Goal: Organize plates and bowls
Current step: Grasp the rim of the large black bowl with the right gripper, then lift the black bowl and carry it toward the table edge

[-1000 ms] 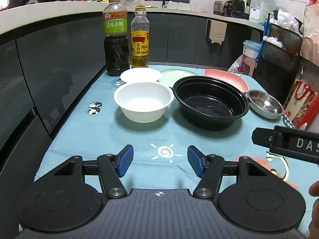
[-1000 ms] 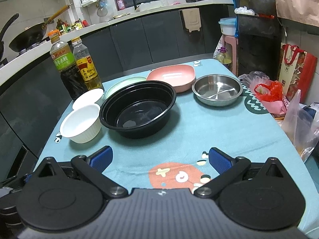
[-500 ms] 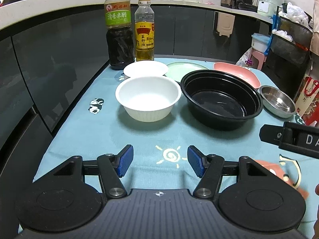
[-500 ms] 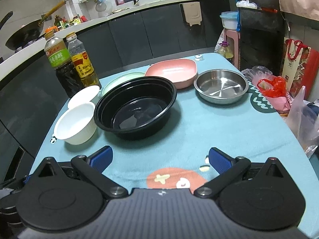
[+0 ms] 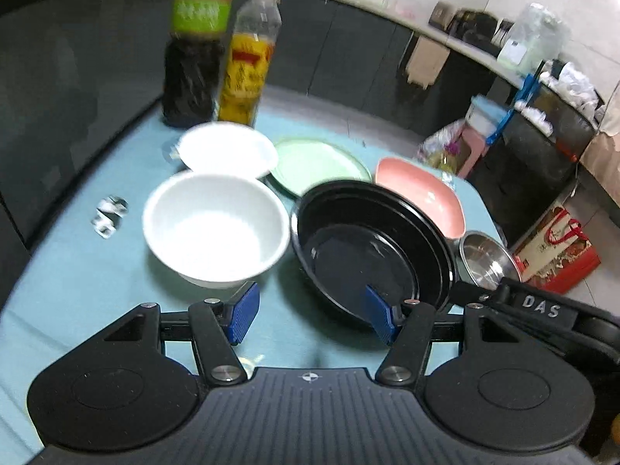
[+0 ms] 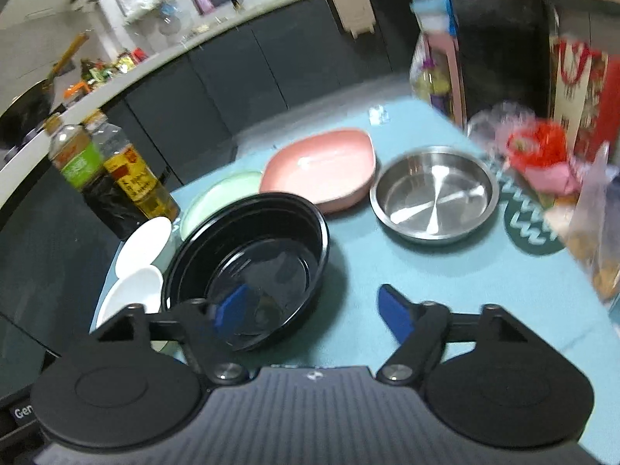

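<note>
My left claw (image 5: 312,316): fingers spread wide, nothing between them; it hangs low over the table, one blue pad by the white bowl (image 5: 216,228), the other over the near rim of the black bowl (image 5: 372,250).
My right claw (image 6: 310,312): also spread apart and empty; its left pad sits over the black bowl (image 6: 248,265), its right pad over bare blue tablecloth (image 6: 445,271).
Dishes: white bowl and black bowl side by side at the front; behind them a white plate (image 5: 228,149), green plate (image 5: 319,164) and pink dish (image 5: 420,195).
Only in my left view: the whole white bowl, and my right tool's black body at the frame's right edge.
Only in my right view: the whole steel dish (image 6: 434,193), standing just beside the pink dish (image 6: 319,168), and a red bag past it.
Bottles: two at the table's far left corner.
</note>
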{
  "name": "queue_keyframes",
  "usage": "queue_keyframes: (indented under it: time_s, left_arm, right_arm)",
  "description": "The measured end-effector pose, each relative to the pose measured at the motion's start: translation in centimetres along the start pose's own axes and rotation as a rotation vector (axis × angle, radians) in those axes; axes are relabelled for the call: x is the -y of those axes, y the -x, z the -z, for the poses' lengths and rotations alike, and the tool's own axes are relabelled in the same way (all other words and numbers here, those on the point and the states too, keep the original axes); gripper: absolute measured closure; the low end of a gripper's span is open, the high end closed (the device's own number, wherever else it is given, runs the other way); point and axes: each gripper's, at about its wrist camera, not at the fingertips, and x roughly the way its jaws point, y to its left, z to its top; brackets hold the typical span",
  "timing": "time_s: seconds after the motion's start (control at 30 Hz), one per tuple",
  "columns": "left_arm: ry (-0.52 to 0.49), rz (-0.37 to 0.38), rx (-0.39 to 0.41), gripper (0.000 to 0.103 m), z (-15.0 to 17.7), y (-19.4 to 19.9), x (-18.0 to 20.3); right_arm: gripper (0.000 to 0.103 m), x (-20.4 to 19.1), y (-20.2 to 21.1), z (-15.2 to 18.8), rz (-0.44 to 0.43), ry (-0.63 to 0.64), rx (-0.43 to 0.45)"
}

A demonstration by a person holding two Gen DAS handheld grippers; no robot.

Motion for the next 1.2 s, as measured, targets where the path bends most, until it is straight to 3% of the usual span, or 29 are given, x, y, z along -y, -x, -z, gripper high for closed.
queue_keyframes:
  time_s: [0.23, 0.37, 0.53, 0.57, 0.63, 0.67, 0.7, 0.87, 1.2]
  left_arm:
    - [0.036, 0.020, -0.113, 0.057, -0.3, -3.7, 0.7]
    - [0.063, 0.014, -0.119, 0.061, -0.5, -5.0, 0.6]
    - [0.050, 0.016, -0.126, 0.079, -0.5, -5.9, 0.6]
    - [0.042, 0.027, -0.123, 0.080, -0.4, -5.9, 0.6]
    - [0.017, 0.036, -0.102, 0.085, 0.0, -5.5, 0.9]
    - [-0.004, 0.038, -0.094, 0.085, 0.1, -5.2, 1.1]
    - [-0.023, 0.028, -0.091, 0.085, 0.3, -4.9, 1.3]
    - [-0.064, 0.078, -0.067, 0.085, 1.9, -2.0, 1.3]
    - [-0.088, 0.085, -0.058, 0.084, 5.3, 2.2, -0.4]
  right_arm:
    - [0.056, 0.8, -2.4, -0.7, 0.006, -0.049, -0.078]
    - [0.057, 1.1, -3.1, -1.2, 0.017, -0.057, -0.068]
    - [0.057, 1.3, -4.8, -1.5, 0.042, -0.081, -0.076]
    - [0.061, 1.3, -5.0, -1.4, 0.048, -0.077, -0.077]
    - [0.081, 1.3, -5.3, -1.1, 0.021, -0.047, -0.098]
    - [0.100, 1.2, -5.1, -1.0, -0.014, -0.023, -0.116]
    - [0.103, 1.0, -4.9, -0.8, -0.021, -0.006, -0.124]
    - [0.103, 1.2, -1.3, 0.7, -0.016, 0.017, -0.062]
    - [0.101, 0.5, 1.9, 4.5, -0.019, 0.029, -0.087]
